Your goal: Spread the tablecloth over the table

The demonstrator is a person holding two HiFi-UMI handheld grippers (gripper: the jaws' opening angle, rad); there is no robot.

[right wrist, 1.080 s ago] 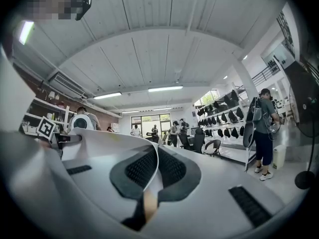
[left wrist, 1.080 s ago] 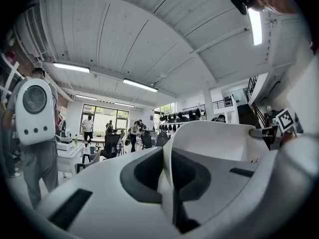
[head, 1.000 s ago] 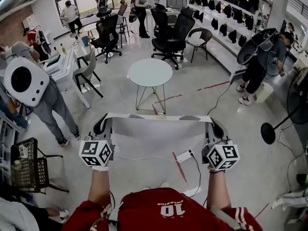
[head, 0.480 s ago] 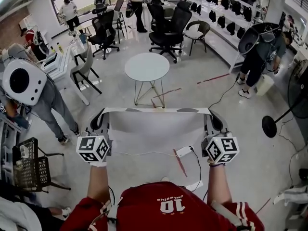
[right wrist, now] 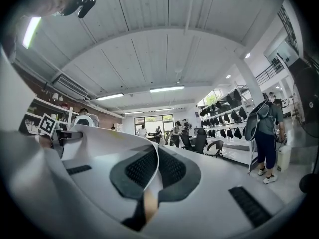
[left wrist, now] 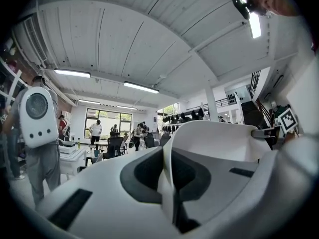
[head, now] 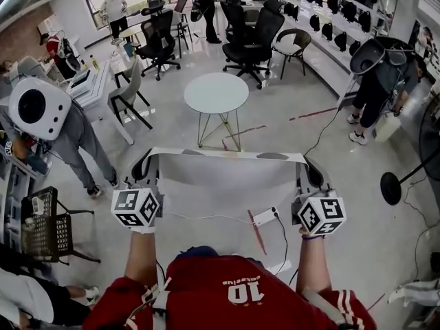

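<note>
Left tongs [head: 146, 169] and right tongs [head: 307, 174] are clamped on the tablecloth [head: 227, 184], held stretched crosswise well short of the round desk [head: 216, 93].

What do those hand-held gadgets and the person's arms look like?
The left gripper and right gripper are white plastic, each with two broad jaws lined with dark pads and a white cube bearing black square markers. The person wears a red short-sleeved jersey numbered 10.

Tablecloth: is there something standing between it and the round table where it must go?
Nothing visible. The tablecloth, stretched between the left gripper and right gripper, faces the round table with only floor between.
</note>
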